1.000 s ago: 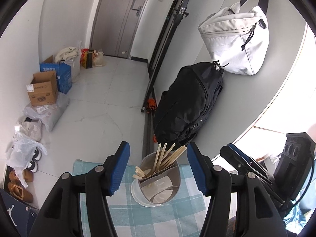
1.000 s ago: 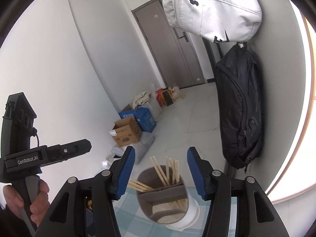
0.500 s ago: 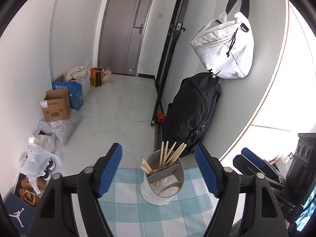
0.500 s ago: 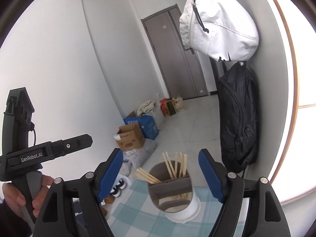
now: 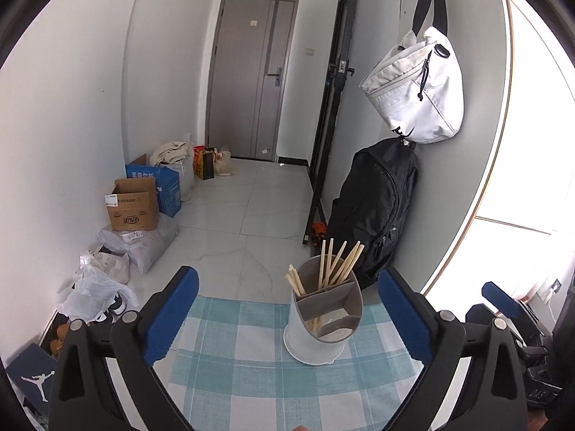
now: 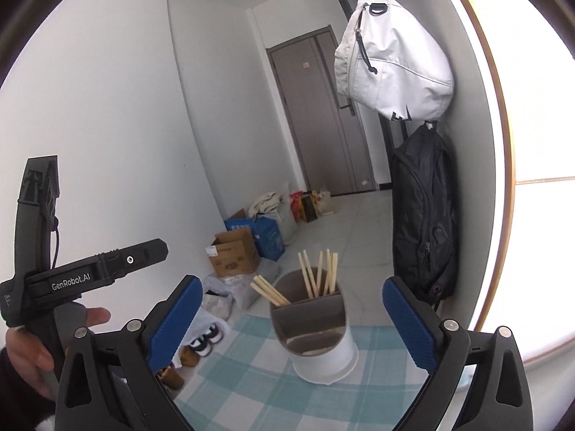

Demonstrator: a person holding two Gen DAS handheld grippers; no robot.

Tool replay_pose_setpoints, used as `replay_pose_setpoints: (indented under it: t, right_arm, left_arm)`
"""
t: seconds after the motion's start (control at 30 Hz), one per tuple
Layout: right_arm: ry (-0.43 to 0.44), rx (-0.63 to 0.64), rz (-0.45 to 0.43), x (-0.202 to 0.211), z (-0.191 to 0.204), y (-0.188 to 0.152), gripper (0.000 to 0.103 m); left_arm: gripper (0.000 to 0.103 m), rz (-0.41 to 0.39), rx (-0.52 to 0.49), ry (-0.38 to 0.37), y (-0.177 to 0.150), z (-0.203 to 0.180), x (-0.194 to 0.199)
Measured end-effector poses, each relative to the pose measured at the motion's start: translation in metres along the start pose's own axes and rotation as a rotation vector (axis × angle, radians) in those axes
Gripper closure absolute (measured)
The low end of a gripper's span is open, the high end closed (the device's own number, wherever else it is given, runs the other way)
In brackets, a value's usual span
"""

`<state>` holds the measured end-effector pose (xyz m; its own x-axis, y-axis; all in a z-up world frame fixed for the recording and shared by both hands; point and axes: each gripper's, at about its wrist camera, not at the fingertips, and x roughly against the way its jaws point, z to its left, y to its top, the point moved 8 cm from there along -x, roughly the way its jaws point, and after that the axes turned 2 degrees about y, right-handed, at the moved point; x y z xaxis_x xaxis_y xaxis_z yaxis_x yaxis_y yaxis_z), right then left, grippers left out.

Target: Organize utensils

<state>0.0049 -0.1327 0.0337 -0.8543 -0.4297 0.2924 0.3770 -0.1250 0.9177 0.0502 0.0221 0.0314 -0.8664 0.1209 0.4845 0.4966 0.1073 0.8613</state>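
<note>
Your left claw and right claw are both opening, jaws wide and gripping nothing. The utensil holder with chopsticks stands ahead of each claw on the checked desk, clear of the pads, near its far edge. Only the right view shows your left hand.

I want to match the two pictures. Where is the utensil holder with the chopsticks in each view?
Left wrist view: the utensil holder stands on the checked cloth, right of centre, between the fingers of the opening left tongs.
Right wrist view: lower centre, between the opening right tongs.
Shared landmark: the black backpack behind it.
</note>
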Motion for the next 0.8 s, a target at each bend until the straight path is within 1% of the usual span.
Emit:
replay_pose_setpoints:
  t: [0.1, 0.37, 0.47, 0.53, 0.8]
  right_arm:
    - [-0.008, 0.015, -0.004, 0.000, 0.001, -0.009, 0.000]
    - [-0.032, 0.021, -0.029, 0.004, -0.003, -0.041, 0.000]
    - [-0.039, 0.025, -0.024, 0.004, -0.007, -0.052, 0.000]
    - [-0.042, 0.031, -0.019, 0.003, -0.008, -0.056, 0.000]
    - [-0.041, 0.044, 0.006, -0.006, -0.009, -0.069, 0.000]
  left_arm:
    - [0.005, -0.021, 0.000, 0.012, -0.011, 0.003, 0.003]
    - [0.005, -0.021, -0.011, 0.043, -0.041, 0.016, -0.007]
    - [0.005, -0.039, -0.011, 0.051, -0.051, 0.020, -0.010]
    - [0.005, -0.054, -0.020, 0.059, -0.056, 0.019, -0.013]
    - [0.005, -0.060, -0.024, 0.079, -0.066, 0.024, -0.026]
